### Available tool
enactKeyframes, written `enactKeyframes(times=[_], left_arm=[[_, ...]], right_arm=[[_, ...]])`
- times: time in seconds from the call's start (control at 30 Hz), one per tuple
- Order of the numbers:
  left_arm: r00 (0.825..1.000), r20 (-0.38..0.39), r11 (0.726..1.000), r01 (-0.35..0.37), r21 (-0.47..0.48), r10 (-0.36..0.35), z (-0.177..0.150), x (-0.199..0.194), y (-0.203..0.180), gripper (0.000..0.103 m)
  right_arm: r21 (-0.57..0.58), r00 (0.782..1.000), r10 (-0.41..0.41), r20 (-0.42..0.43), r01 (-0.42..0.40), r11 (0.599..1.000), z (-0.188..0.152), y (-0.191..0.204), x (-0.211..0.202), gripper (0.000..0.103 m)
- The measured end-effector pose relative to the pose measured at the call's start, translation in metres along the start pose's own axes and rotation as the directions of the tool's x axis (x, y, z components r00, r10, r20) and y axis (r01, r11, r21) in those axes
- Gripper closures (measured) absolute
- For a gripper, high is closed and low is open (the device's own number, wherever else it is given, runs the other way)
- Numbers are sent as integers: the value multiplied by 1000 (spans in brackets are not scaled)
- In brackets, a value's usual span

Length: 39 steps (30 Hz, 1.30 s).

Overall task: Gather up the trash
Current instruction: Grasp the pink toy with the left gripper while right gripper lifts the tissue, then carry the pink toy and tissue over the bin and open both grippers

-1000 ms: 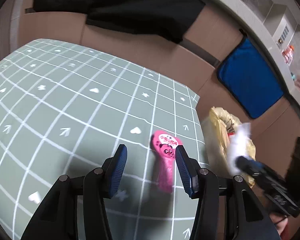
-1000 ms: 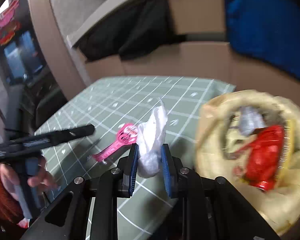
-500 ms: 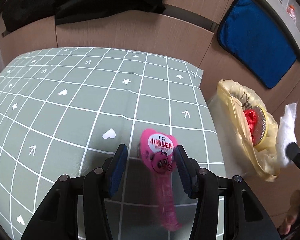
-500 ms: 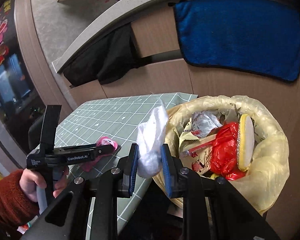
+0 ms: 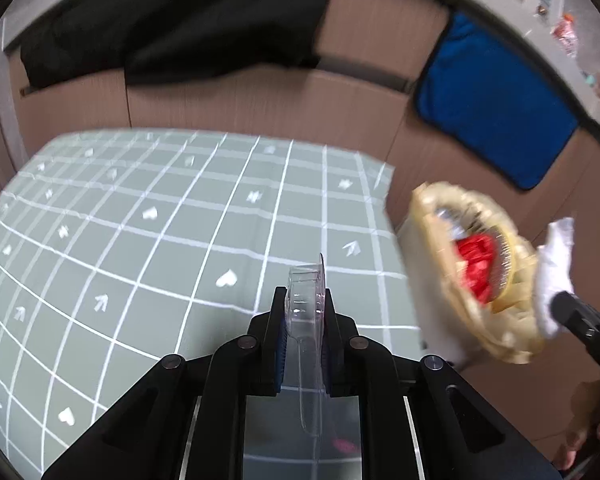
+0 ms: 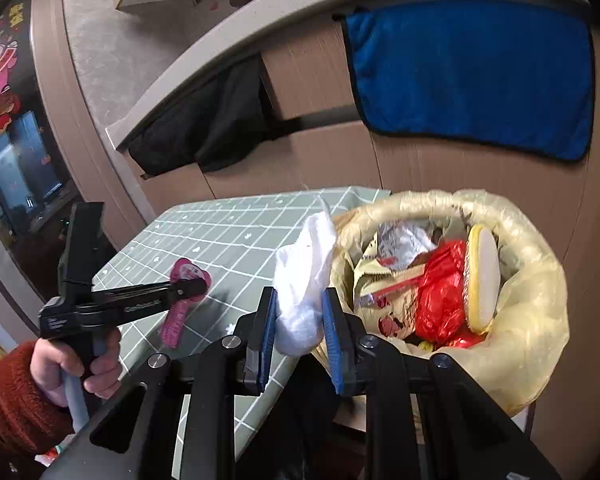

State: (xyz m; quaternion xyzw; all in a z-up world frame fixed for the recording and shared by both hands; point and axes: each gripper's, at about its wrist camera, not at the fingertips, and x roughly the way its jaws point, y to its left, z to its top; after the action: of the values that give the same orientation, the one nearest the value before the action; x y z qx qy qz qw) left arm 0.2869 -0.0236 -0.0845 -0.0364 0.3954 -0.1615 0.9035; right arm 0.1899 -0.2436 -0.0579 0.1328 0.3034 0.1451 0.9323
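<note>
left gripper (image 5: 305,312): jaws narrow, clamped on pink packet (image 6: 182,300); left view shows it edge-on as clear plastic, pink face only in right view.
right gripper (image 6: 298,312): jaws pinch white tissue (image 6: 306,276), held at rim of trash bag (image 6: 540,300), beside desk (image 5: 140,240) edge.
bag contents: red wrapper (image 6: 440,296), round yellow-rimmed piece; sharp only in right view, blurred in left.
packet position: over near desk corner, contact unclear.
room: green grid desk surface bare behind packet; bag just off desk's right edge.
</note>
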Motion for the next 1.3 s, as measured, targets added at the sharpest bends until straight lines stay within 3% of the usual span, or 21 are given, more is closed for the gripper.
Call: enactKeyframes(times=[0.17,0.37,0.5,0.83,1.3], left_arm=[[993,95,997,62,41,-66,7,-41,-23,89],[960,214,979,151,133,-178,13,-87,-63,89],[942,238,964,198,180,-238,21,-97,-91,89],[927,196,938,282,202,-321,37,-48,-148,89],[955,93,950,264,166,-282,27,42,-161,89]], right_arm=[[-24,999,-5,37,6,1000,7,8,-16,82],[-76,993,-48,110,57,996,20,16,-45,82],[-82,983,-88,163,102,991,30,11,-67,82],[-56,955,-189,229,207,977,49,-26,-95,82],[35,966,-231,119,228,973,40,-89,-37,82]])
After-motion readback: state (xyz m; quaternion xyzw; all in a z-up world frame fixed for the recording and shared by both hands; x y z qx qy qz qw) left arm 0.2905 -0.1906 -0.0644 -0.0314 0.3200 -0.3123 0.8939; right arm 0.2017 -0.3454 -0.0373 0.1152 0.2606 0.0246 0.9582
